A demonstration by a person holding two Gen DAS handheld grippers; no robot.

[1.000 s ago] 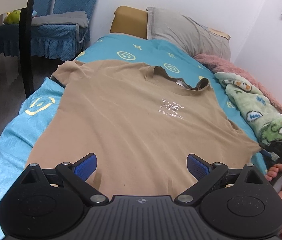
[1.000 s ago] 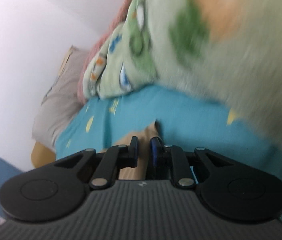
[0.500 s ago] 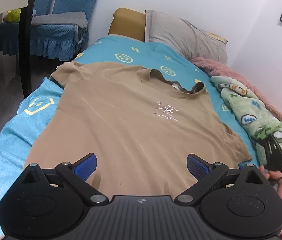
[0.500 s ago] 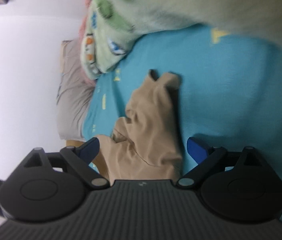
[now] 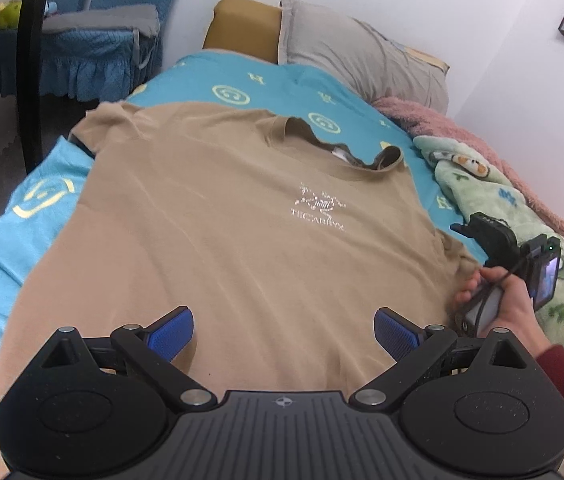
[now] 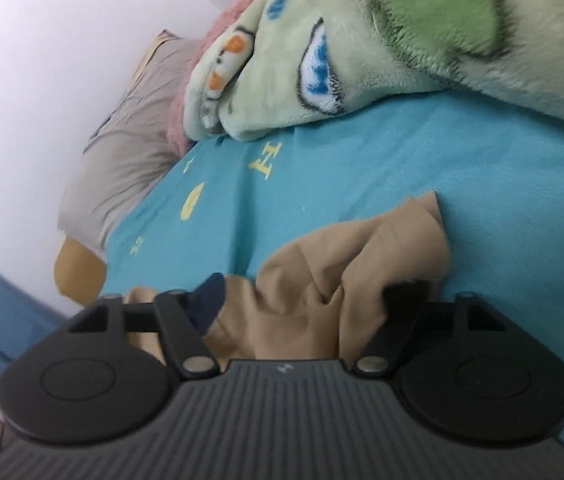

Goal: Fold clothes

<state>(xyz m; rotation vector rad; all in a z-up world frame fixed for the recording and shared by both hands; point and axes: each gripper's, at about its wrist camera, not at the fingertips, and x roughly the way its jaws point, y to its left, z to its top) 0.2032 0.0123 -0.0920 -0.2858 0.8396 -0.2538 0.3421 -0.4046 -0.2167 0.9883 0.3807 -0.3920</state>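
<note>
A tan t-shirt [image 5: 242, 240] with a small white chest logo lies flat, face up, on the blue bed sheet [image 5: 10, 240]. My left gripper [image 5: 283, 330] is open and empty, hovering over the shirt's lower body. My right gripper [image 6: 305, 300] is open, with the shirt's bunched right sleeve [image 6: 361, 264] lying between its fingers. In the left wrist view the right gripper [image 5: 493, 236] sits at the shirt's right sleeve, held by a hand.
A green cartoon-print fleece blanket [image 5: 521, 216] and a pink blanket [image 5: 461, 132] lie along the bed's right side, close to the right gripper. A grey pillow [image 5: 361, 56] lies at the head. Blue-covered chairs [image 5: 82, 52] and a dark post [image 5: 30, 64] stand left.
The right gripper was shut a second ago, then opened wide and turned; it now sits low with the crumpled right sleeve between its fingers. The left gripper stayed open over the shirt.
</note>
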